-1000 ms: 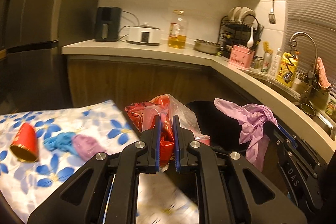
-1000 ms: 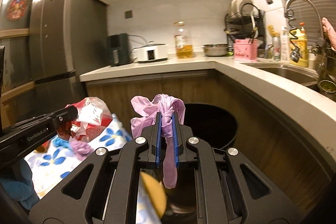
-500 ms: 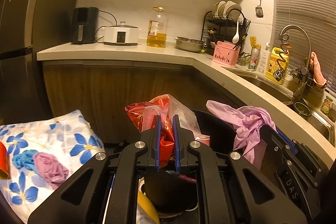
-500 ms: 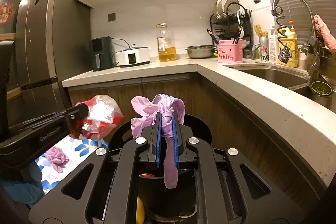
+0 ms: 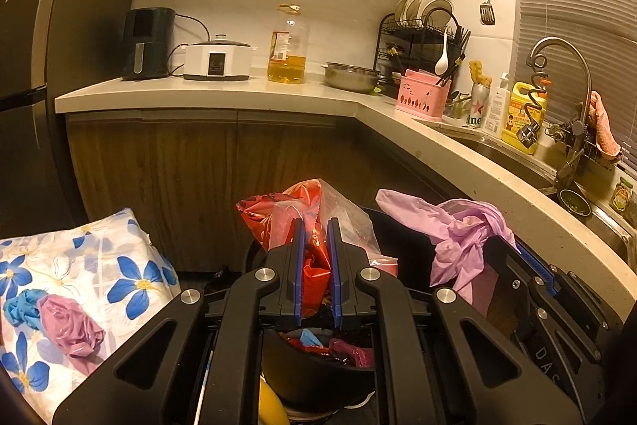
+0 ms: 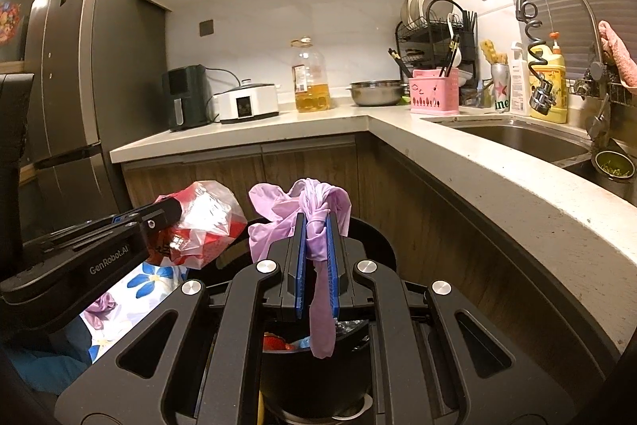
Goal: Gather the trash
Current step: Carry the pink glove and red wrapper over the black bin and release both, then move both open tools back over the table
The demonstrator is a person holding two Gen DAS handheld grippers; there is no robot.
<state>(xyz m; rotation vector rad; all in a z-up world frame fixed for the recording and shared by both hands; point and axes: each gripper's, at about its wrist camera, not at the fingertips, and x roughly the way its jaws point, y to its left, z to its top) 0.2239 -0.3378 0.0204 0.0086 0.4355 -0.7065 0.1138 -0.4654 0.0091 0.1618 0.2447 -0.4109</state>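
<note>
My left gripper (image 5: 316,226) is shut on a crumpled red and clear plastic bag (image 5: 314,210), held over the black trash bin (image 5: 318,381). The right gripper (image 6: 316,222) is shut on a lilac plastic glove (image 6: 314,202) whose tail hangs down toward the same bin (image 6: 314,385). Inside the bin lie red, blue and pink scraps. Each gripper shows in the other's view: the right one (image 5: 513,253) with the lilac glove (image 5: 462,226), the left one (image 6: 175,212) with the red bag (image 6: 207,218).
At the left a table under a blue-flowered cloth (image 5: 119,265) carries a pink wad (image 5: 67,321) and a blue wad (image 5: 20,305). A counter (image 5: 223,92) with appliances, oil bottle (image 5: 288,46) and sink (image 6: 513,138) wraps behind and to the right. A fridge (image 6: 75,86) stands at left.
Both grippers have swung to the right, away from the flowered table and over the bin, each keeping its hold. The red cup on the table has left the left wrist view.
</note>
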